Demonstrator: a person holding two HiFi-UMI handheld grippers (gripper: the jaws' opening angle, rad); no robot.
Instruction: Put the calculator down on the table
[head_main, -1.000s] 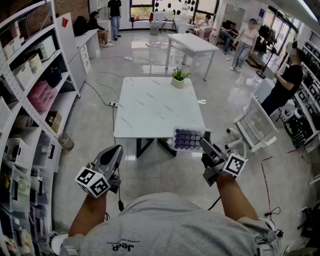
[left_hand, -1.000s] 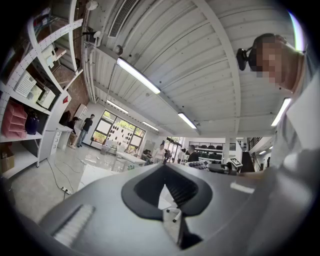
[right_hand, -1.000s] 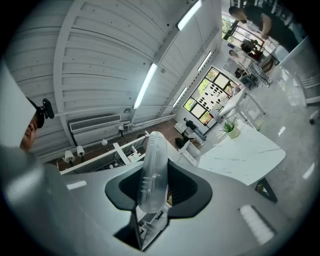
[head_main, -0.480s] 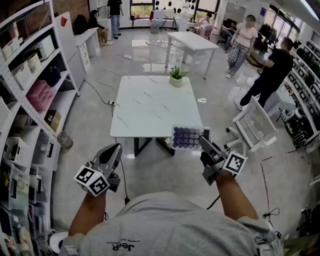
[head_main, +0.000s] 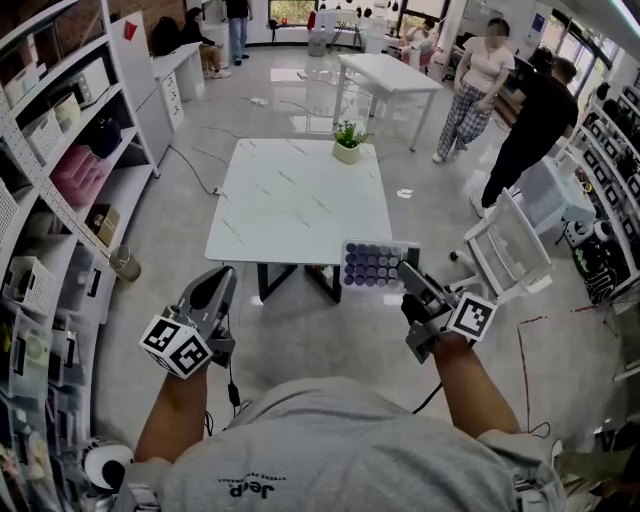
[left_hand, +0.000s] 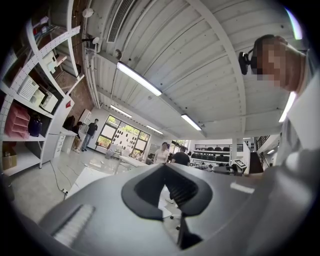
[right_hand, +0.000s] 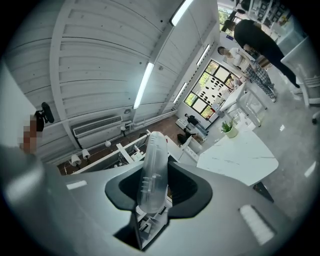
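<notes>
The right tongs (head_main: 408, 275) clamp a translucent calculator with purple keys (head_main: 375, 265), held in the air near the front edge of the white marble bench (head_main: 295, 200). Its display is too small to read. The left tongs (head_main: 217, 287) are closed and empty.

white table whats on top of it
Only a small potted plant near the table's far edge. The calculator in the right gripper covers the near right corner, so that bit is unseen.
</notes>
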